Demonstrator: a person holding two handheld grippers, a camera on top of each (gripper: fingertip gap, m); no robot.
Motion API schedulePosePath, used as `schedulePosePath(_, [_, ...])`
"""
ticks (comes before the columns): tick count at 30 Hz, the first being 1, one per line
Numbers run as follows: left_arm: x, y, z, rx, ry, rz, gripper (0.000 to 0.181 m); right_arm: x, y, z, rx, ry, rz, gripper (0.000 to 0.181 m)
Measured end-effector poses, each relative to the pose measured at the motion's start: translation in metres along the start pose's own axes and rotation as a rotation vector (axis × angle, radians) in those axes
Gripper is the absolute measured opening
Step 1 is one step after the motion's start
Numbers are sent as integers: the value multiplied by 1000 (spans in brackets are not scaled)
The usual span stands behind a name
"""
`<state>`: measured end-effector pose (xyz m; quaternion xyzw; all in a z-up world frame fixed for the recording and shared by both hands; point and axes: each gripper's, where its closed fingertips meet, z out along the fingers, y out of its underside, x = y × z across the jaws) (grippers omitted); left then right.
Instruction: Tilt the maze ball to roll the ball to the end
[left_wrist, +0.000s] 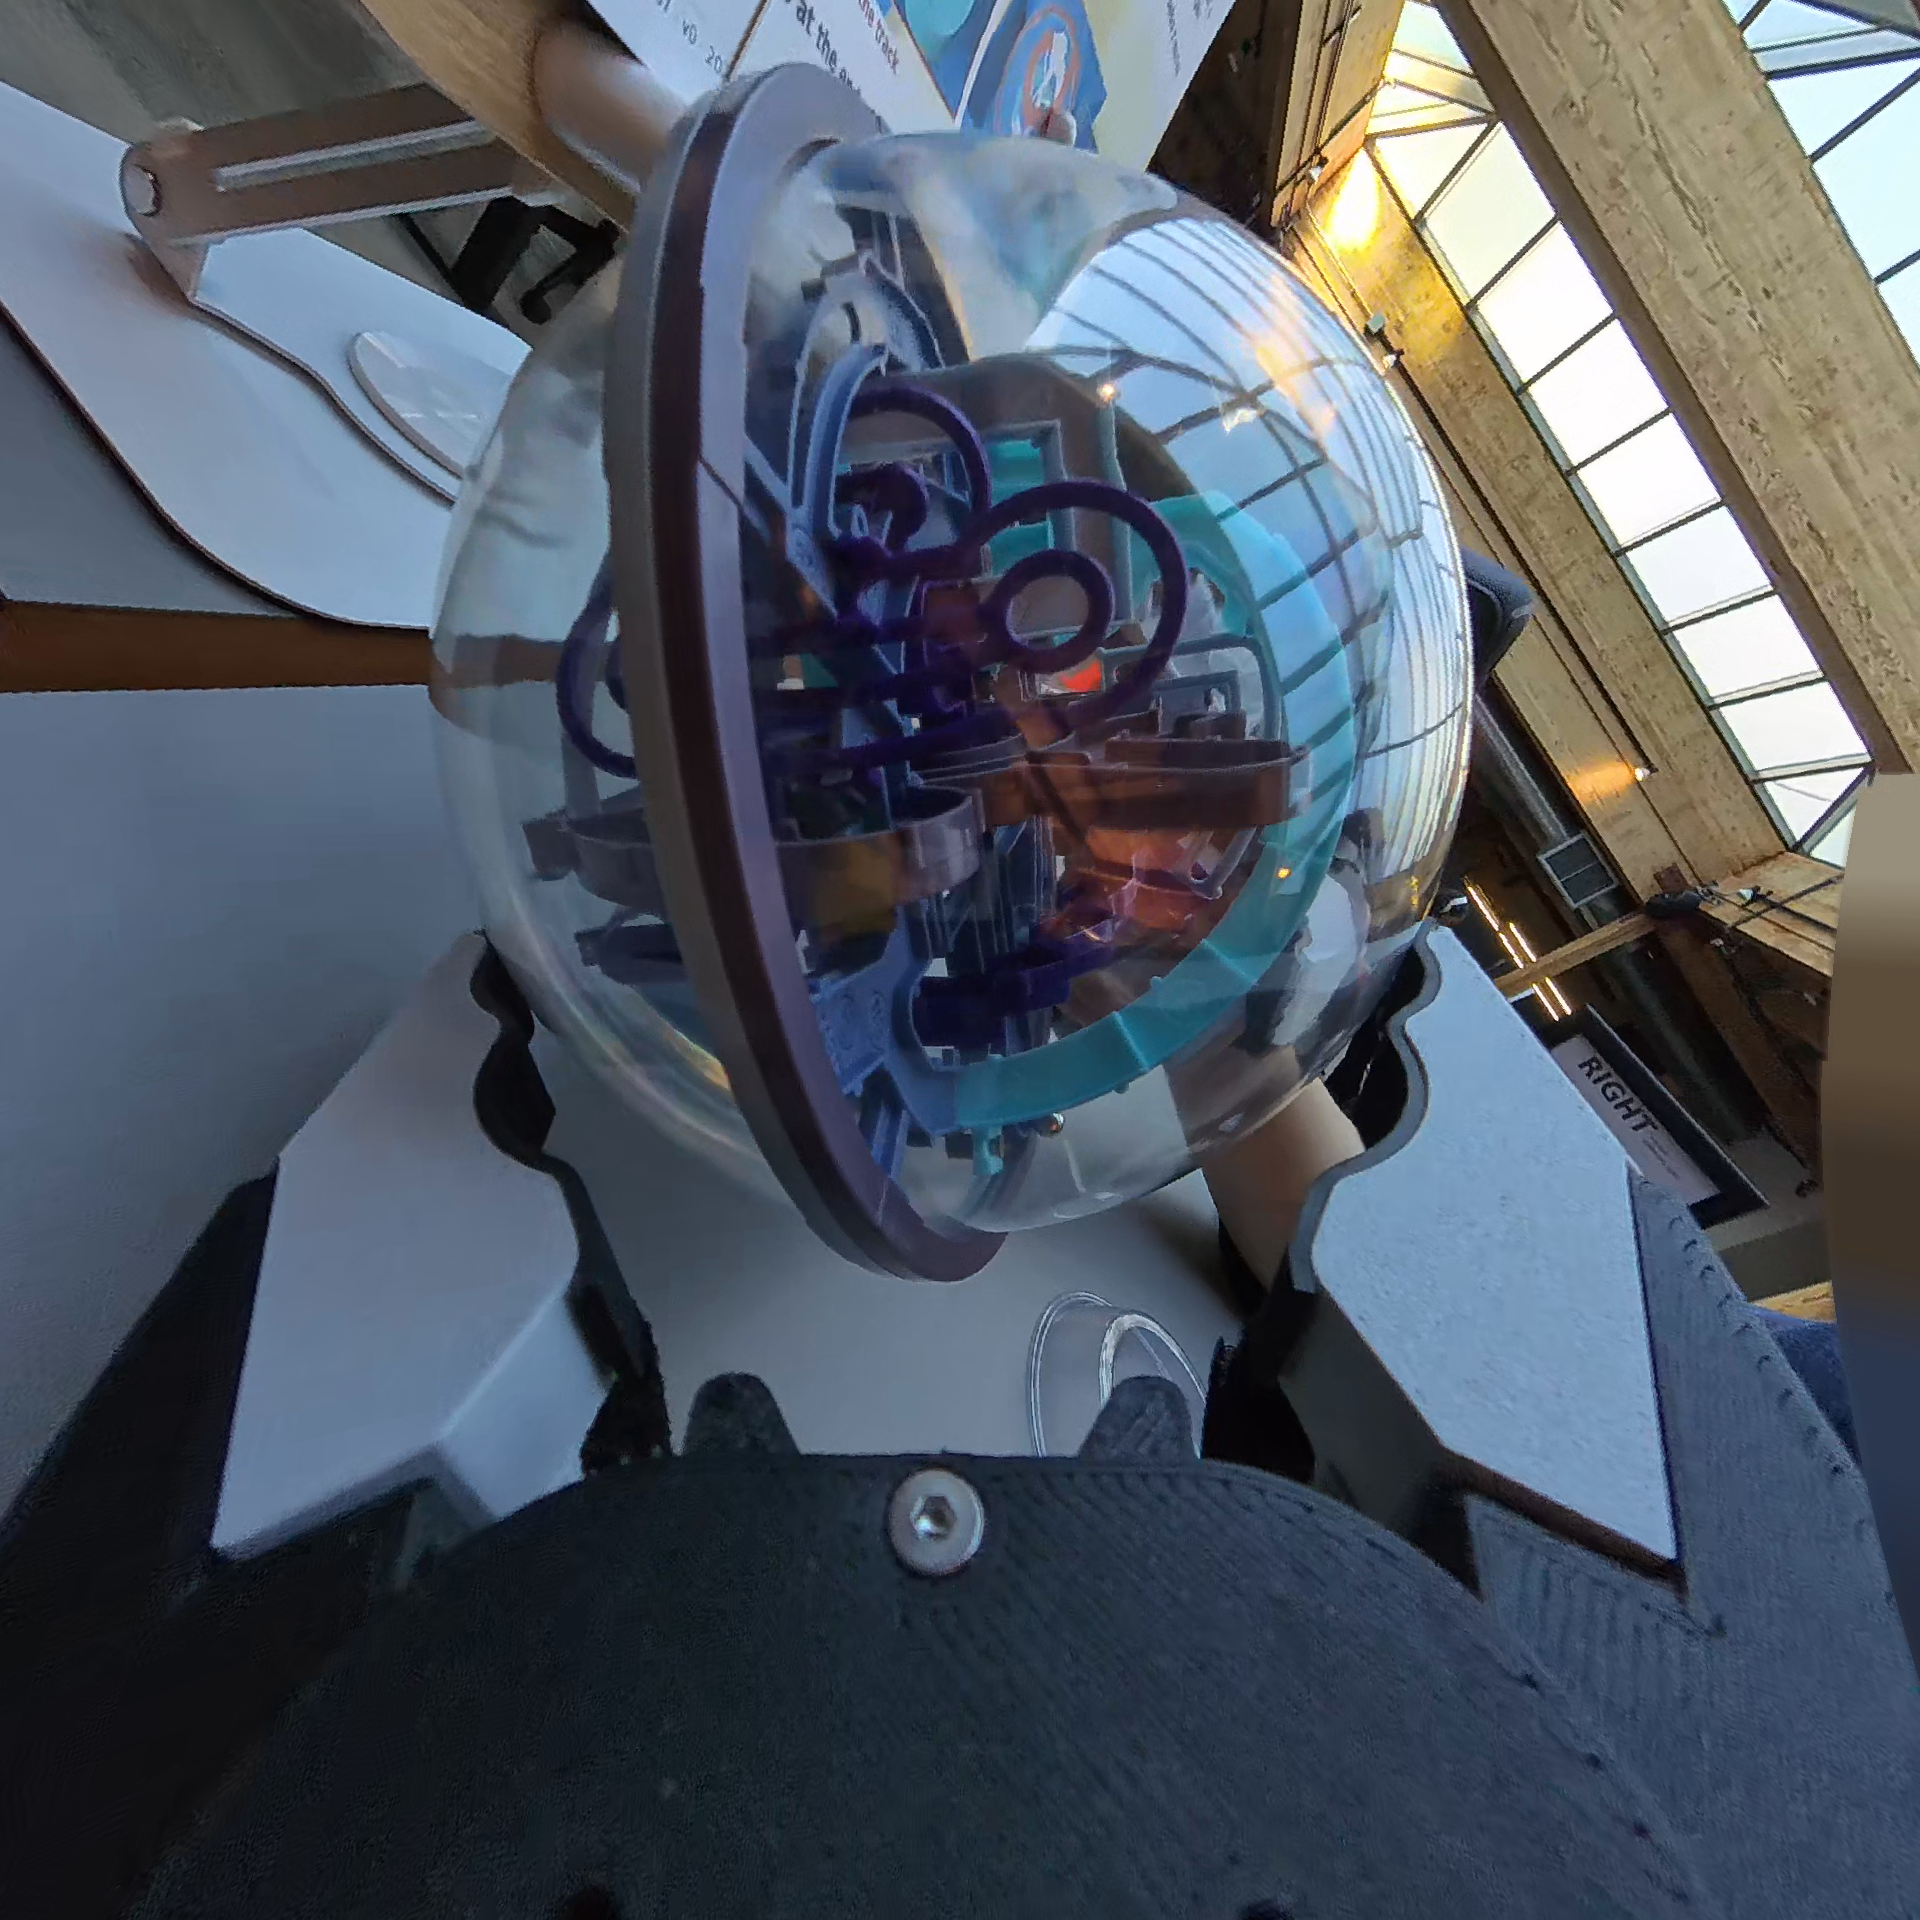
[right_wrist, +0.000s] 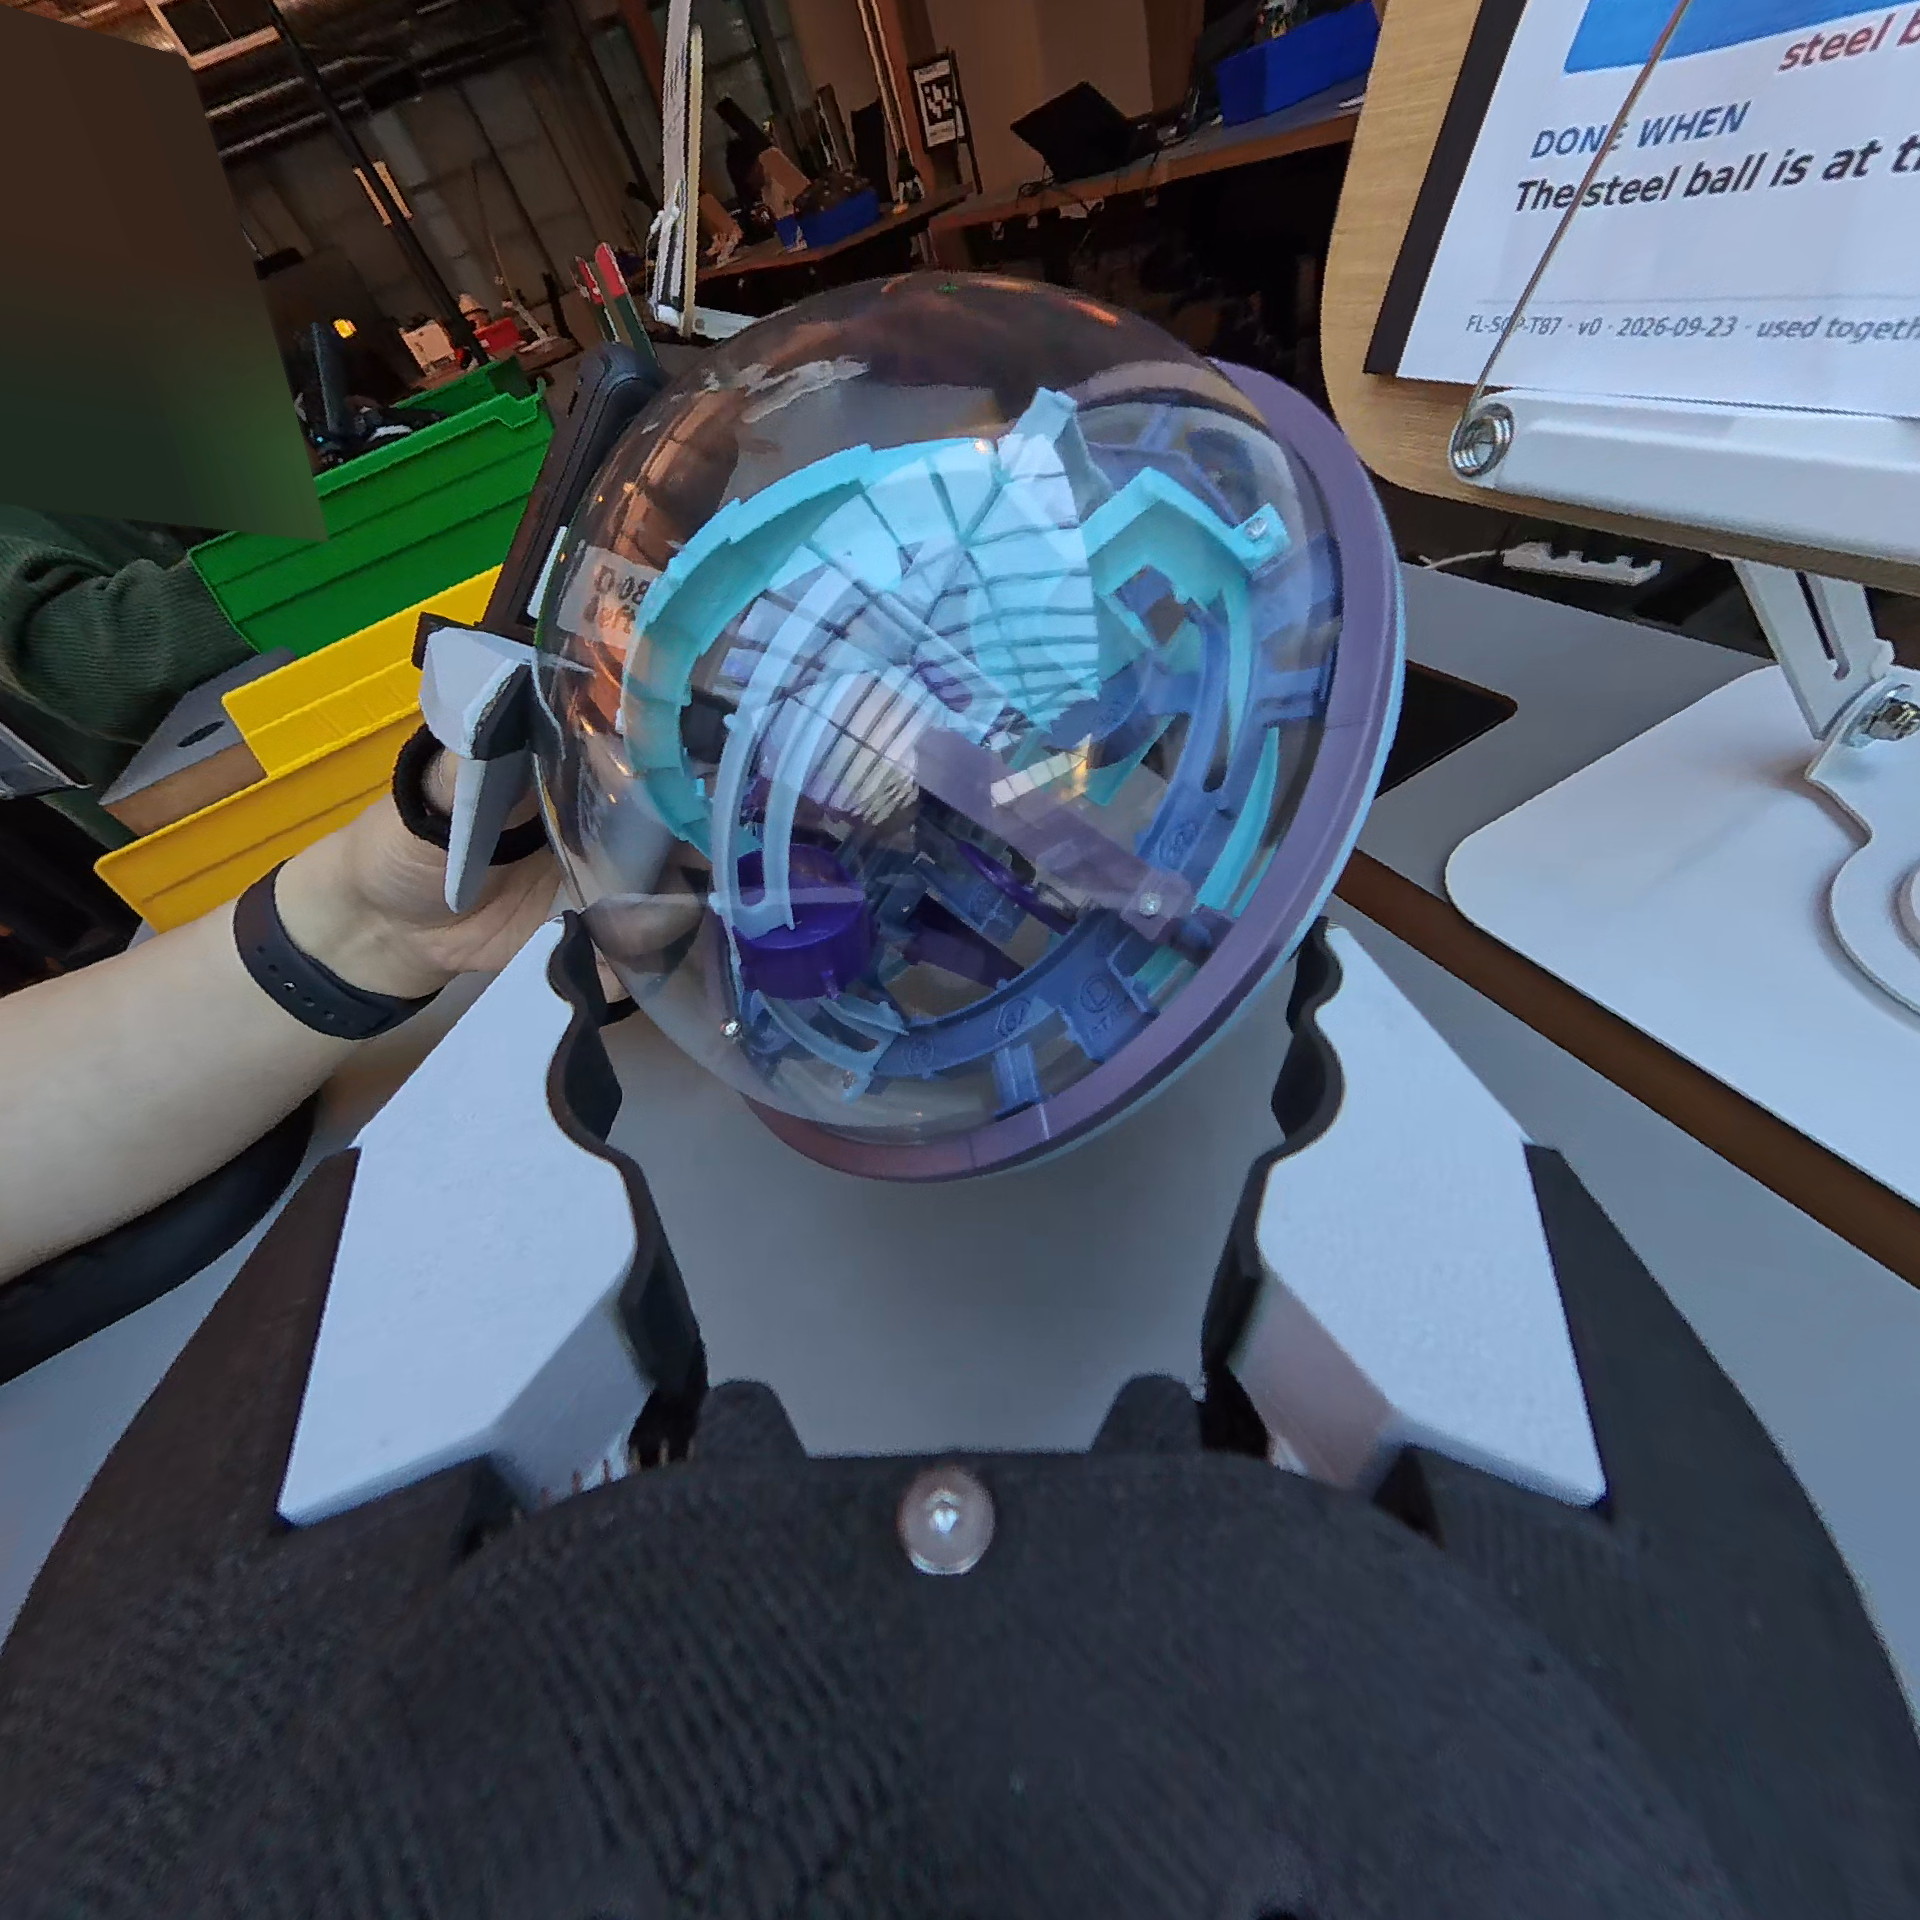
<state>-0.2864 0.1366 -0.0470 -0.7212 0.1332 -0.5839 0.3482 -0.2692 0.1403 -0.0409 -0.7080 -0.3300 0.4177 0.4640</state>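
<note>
Clear plastic, the maze ball hangs above the tabletop, near its wooden edge, pinched between your two grippers. Your left gripper has its jaws spread wide, pressing the globe's sides; your right gripper does the same from the opposite side. A small steel ball sits low on the teal track, near the purple ring. Tilt too sharply and it could, I judge, drop off the track. Smooth curved shell under those fingers may also slip if either grip eases.
</note>
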Motion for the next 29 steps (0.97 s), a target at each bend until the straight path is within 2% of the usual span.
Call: schedulePosePath(29, [-21, 16, 2, -58, -32, -134, 157, 9, 27, 7, -127, -1, 136, 132])
